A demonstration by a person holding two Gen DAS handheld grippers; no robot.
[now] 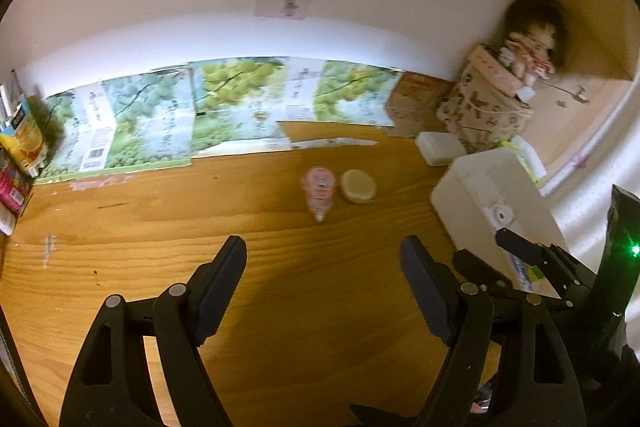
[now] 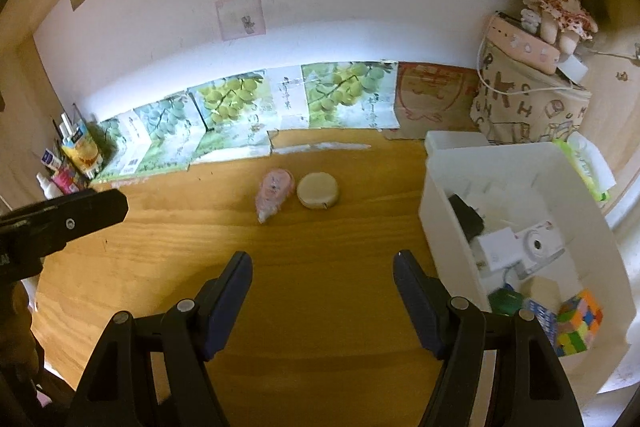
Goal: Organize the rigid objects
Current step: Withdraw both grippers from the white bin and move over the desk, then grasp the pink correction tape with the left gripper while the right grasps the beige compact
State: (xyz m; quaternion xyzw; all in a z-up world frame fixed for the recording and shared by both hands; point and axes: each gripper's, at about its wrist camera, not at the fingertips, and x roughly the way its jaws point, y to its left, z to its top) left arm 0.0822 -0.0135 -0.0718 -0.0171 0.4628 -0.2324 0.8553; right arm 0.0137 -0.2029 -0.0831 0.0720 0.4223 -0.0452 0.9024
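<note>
Ahead of both our empty, wide-open tongs — left tongs [image 1: 324,291], right tongs [image 2: 323,301] — the pink dispenser [image 2: 274,195] lies on the table [image 2: 168,239], tip toward us, touching the round tape measure [image 2: 318,191], nearer the right.

Wooden desk [image 2: 320,307], warm grain, fills lower half of both views. Mid-frame, side by side and just touching: pink teardrop-shaped item [image 2: 273,195] on the left, round beige case [image 2: 318,191] on the right. White bin [image 2: 520,163] at right edge of the right-wrist view, resting on the desk, with small objects inside. Behind it a small white box [image 2: 452,139] and a printed fabric bag [image 2: 528,107] in the upper right corner. Grape-printed flattened cartons [image 2: 240,115] line the back edge against the wall, brown cardboard [image 2: 434,99] next to them. Far left: cluster of bottles and a yellow carton [image 2: 80,147], blurred
</note>
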